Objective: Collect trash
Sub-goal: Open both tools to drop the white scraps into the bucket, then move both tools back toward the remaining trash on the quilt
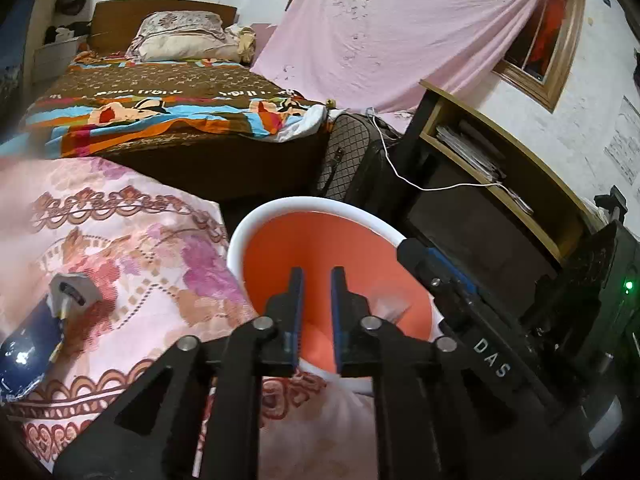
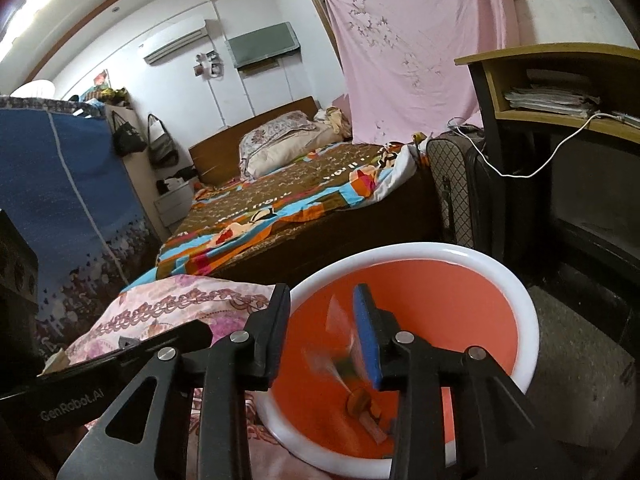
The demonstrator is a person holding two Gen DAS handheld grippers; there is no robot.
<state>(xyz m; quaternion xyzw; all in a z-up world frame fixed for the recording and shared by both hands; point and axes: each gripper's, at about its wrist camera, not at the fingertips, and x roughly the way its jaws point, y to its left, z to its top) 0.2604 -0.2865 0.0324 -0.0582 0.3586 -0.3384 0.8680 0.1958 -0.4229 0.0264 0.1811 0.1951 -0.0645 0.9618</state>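
Two hand-held grippers hang over one bin, so you are at the drop step of collecting trash.

Largest in view is the floral pink quilted cover [image 1: 120, 240], soft and rumpled, spread beside the bin and touching its rim on the near side. On it, at the left edge of the left wrist view, lies a dark blue glossy wrapper with a torn silver end [image 1: 36, 336]; it looks like crinkly foil and, I judge, is trash not yet collected.

Next comes the round orange plastic bin with a thick white rim [image 2: 516, 304], smooth and hard, tapering downward. At its bottom sit small scraps [image 2: 366, 408], an orange cap-like piece and a pale stub; they are blurred.

Your right hand-held gripper [image 2: 320, 336] is over the bin mouth with its fingers wide apart, and a thin clear crinkled film [image 2: 340, 344] shows as a blur between them; I cannot tell whether it touches a pad or is falling free.

Your left hand-held gripper [image 1: 316, 312] points into the bin with a narrow gap between its blue-padded fingers, gripping nothing.

For the next move, swing the left one to the blue wrapper and pinch an edge, since foil slips and crumples.
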